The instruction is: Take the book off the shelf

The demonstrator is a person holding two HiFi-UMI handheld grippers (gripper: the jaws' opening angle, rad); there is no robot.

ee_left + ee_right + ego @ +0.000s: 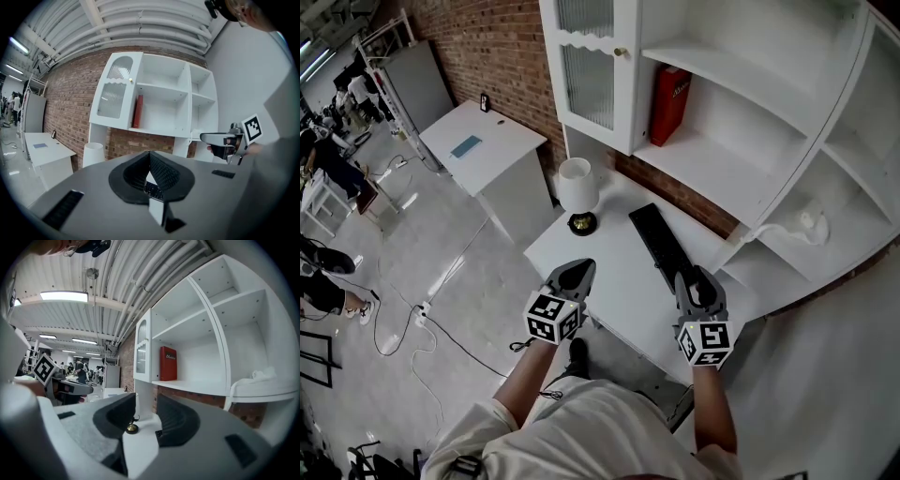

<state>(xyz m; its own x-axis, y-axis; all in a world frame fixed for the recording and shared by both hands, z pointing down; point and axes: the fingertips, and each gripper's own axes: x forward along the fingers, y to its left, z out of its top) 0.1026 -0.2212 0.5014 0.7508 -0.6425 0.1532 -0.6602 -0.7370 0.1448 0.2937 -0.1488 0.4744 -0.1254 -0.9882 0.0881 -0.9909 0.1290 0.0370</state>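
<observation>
A red book stands upright on the middle shelf of the white shelf unit, next to the glass cabinet door; it also shows as the red book and the red book. Both grippers hover low over the white desk, well short of the shelf. My left gripper has its jaws together at the tips with nothing in them, and the left gripper shows the same. My right gripper stands apart from the book; the right gripper has a clear gap between its pads, holding nothing.
A white table lamp and a black keyboard sit on the desk between the grippers and the shelf. A white cloth-like object lies in a right-hand compartment. The ribbed glass door closes the left section. A second white table stands further left.
</observation>
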